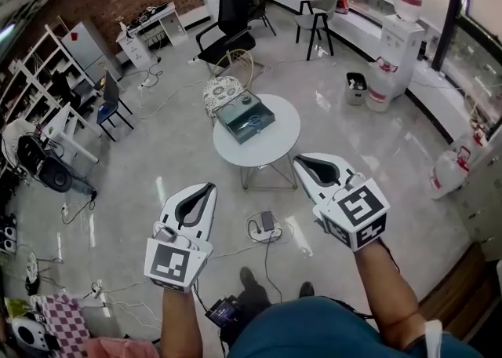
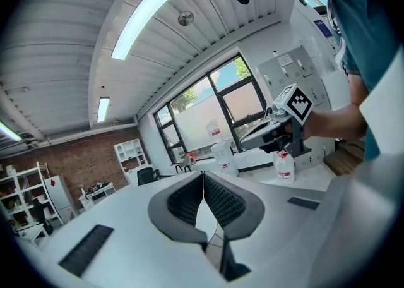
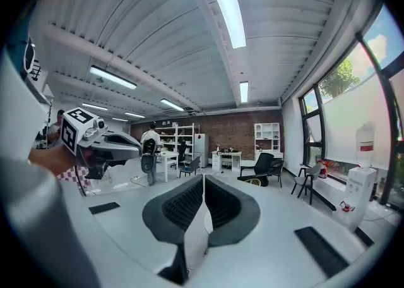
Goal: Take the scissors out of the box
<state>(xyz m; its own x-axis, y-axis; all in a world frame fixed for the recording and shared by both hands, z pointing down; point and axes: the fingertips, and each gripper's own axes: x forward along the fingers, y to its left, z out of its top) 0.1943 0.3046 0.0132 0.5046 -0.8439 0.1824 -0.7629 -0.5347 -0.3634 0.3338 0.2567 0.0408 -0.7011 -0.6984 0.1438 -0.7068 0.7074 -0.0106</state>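
Observation:
A grey-green box (image 1: 245, 117) lies open on a small round white table (image 1: 271, 154) some way in front of me. Something pale with looped handles, probably the scissors (image 1: 254, 122), lies inside it, too small to make out. My left gripper (image 1: 210, 187) and right gripper (image 1: 299, 159) are held out side by side, well short of the table and high above the floor. Each has its jaws closed together with nothing between them. In the left gripper view the ribbed pads (image 2: 189, 199) meet, and in the right gripper view the pads (image 3: 218, 201) meet too.
A power strip (image 1: 263, 228) and cables lie on the floor between me and the table. A wicker stool (image 1: 222, 93) and black office chair (image 1: 229, 28) stand behind it. A water dispenser (image 1: 398, 46) and jugs (image 1: 447, 174) line the right wall. A person (image 3: 150, 149) stands by the far shelves.

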